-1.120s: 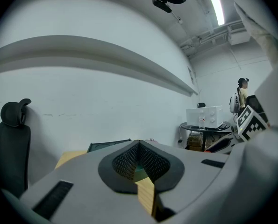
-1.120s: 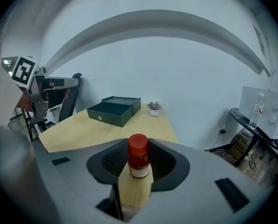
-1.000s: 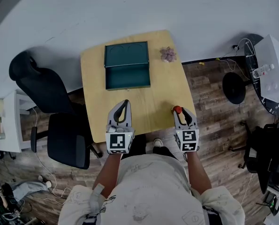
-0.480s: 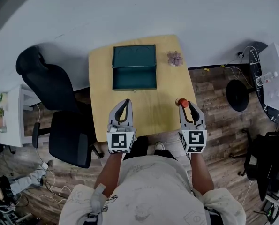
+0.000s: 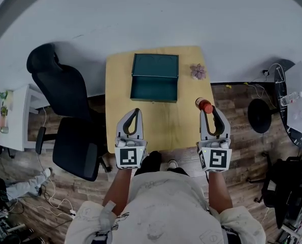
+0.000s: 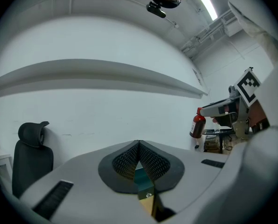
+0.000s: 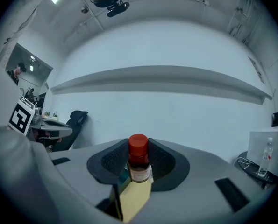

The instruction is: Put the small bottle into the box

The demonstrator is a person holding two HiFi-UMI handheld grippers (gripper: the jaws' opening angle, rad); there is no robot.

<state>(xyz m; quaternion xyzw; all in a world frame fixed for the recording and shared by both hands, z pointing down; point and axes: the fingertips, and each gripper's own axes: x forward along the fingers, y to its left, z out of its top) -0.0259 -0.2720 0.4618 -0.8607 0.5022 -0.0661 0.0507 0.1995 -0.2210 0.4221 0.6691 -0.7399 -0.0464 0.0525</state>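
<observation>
While the right gripper (image 5: 210,112) clamps its jaws partway closed on the small bottle (image 5: 204,104), that red-capped bottle stands upright between the pads, held above the right edge of the table (image 5: 166,128). The teal box (image 5: 155,65) sits open at the table's far edge, well apart from the bottle. The left gripper (image 5: 132,114) hovers over the near edge, jaws closed together on nothing.

The table (image 5: 119,100) looks like pale matt wood; the box (image 5: 155,65) is smooth and matt. The bottle (image 7: 139,162) is glossy with a paper label. The floor (image 5: 242,136) shows grained wood planks.
</observation>
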